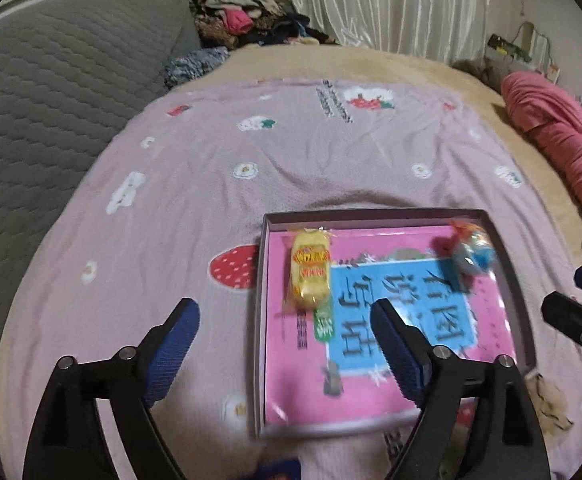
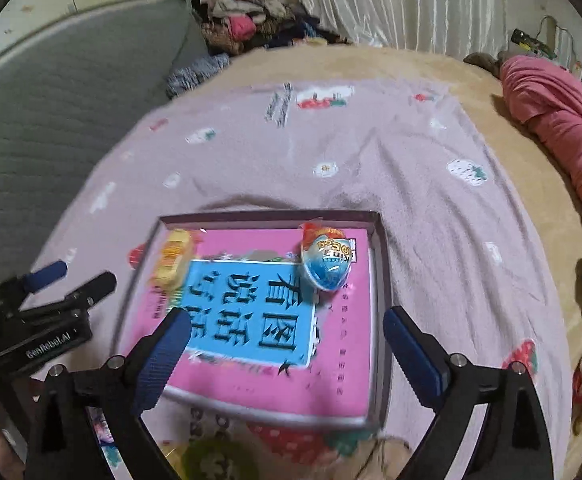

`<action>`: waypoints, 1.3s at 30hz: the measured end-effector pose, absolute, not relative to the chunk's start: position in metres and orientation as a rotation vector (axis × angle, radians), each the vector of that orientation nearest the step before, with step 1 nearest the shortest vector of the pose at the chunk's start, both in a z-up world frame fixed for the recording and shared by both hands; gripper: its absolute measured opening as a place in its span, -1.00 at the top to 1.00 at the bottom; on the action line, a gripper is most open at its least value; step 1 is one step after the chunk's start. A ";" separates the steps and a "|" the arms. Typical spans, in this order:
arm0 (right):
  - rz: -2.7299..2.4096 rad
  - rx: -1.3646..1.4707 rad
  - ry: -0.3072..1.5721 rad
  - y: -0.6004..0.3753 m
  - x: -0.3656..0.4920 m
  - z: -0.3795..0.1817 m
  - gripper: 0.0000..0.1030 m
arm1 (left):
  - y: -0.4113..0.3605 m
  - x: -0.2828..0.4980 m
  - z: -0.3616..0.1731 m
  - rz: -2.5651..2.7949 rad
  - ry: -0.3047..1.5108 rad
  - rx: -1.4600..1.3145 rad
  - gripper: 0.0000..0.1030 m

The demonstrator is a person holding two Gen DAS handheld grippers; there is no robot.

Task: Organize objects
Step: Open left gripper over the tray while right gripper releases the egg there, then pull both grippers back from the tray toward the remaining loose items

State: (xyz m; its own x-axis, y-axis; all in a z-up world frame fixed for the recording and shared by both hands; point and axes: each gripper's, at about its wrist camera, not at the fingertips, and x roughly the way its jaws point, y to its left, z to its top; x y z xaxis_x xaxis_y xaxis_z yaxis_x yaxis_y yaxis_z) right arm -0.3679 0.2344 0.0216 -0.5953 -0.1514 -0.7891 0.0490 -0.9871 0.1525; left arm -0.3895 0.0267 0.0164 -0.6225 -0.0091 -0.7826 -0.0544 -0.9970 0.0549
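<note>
On the lilac fruit-print blanket (image 1: 291, 160) spread over the bed sits a shallow grey box (image 1: 261, 320), and both of my grippers hover above its near edge. My left gripper (image 1: 287, 344) has its jaws spread wide with nothing between the blue pads; it hangs over the box's left wall. My right gripper (image 2: 287, 350) is just as wide open and empty, over the near half of the box. Inside the box a pink book (image 2: 331, 380) with a blue title panel lies flat and fills the floor. On the book's far left corner rests a yellow wrapped snack (image 1: 310, 270); on its far right corner rests a blue-and-white foil egg (image 2: 325, 262). The two are well apart.
</note>
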 end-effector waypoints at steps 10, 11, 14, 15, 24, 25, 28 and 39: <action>-2.748 1.176 -0.158 0.224 -0.264 0.081 -0.98 | 0.021 -0.274 0.059 2.838 0.044 -1.231 -0.81; -2.754 1.151 -0.143 0.220 -0.255 0.087 -0.98 | 0.021 -0.266 0.063 2.842 0.052 -1.220 -0.81; -2.756 1.112 -0.094 0.213 -0.229 0.104 -0.99 | 0.025 -0.241 0.076 2.868 0.089 -1.185 -0.81; -2.751 1.108 -0.088 0.211 -0.222 0.108 -0.99 | 0.026 -0.234 0.081 2.867 0.086 -1.182 -0.81; -2.804 0.988 -0.060 0.209 -0.162 0.134 -0.99 | 0.022 -0.180 0.112 2.888 0.083 -1.109 -0.82; -2.801 0.983 -0.060 0.209 -0.158 0.136 -0.99 | 0.022 -0.176 0.114 2.885 0.079 -1.096 -0.82; -2.799 0.969 -0.040 0.209 -0.145 0.141 -0.99 | 0.023 -0.162 0.120 2.884 0.075 -1.075 -0.82; -2.784 0.932 -0.036 0.211 -0.103 0.139 -0.99 | 0.022 -0.120 0.106 2.867 0.079 -1.085 -0.82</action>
